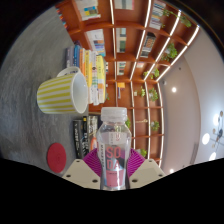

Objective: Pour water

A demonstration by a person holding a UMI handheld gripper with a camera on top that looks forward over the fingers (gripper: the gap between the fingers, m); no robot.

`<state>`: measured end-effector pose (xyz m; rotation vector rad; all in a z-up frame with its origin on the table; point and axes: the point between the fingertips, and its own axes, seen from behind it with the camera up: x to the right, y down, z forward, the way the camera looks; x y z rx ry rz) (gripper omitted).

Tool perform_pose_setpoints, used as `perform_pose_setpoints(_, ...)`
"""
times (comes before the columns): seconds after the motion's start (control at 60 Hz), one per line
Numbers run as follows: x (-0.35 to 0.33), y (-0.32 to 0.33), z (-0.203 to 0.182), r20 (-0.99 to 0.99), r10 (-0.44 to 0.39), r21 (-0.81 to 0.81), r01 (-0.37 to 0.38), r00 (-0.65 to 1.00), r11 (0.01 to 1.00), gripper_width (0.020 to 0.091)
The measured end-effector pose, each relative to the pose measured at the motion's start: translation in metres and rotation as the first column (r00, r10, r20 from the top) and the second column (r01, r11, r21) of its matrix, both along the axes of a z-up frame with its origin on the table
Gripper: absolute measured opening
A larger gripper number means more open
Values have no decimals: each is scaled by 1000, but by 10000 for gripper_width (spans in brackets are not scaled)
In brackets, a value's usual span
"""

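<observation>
Yellow-striped mug [63,93] tipped sideways w/ red lid [56,155] below it on desk [30,70]. Hand-held gripper [114,165] clenched on clear water bottle [114,145], pink pads either side. Lit bookshelves [140,50] beyond, tilted.

A library-like or office room: lit wooden bookshelves [130,40] line the wall, holding books and small green plants [172,50].

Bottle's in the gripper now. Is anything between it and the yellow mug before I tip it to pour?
Nothing visible blocks it. The water bottle sits between the pink pads, cap on, and the yellow striped mug shows just beyond its cap, with open space between.
</observation>
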<state>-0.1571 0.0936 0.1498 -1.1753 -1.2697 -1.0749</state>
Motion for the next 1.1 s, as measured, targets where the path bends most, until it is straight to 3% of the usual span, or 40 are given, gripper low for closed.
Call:
perform_pose_setpoints(0.167,-33,13,22,367,28,135,-83,930,987,312)
perform_pose_setpoints(0.317,-53,17,29,569,21,178,-148,822,973,310)
perform_pose_setpoints(0.65,-47,20,28,591,12,172,-141,806,975,316)
perform_pose_setpoints(0.767,-35,15,22,361,53,92,-92,931,991,316)
perform_pose_setpoints(0.85,-23,11,17,54,45,7,-45,998,999,315)
perform_pose_setpoints(0.933,-10,11,13,-303,11,-111,-47,953,993,317)
perform_pose_setpoints(1.017,-7,12,9,-612,-28,-206,-125,790,971,317)
perform_pose_setpoints(1.1,-10,11,-6,-819,-119,-291,-227,561,929,317)
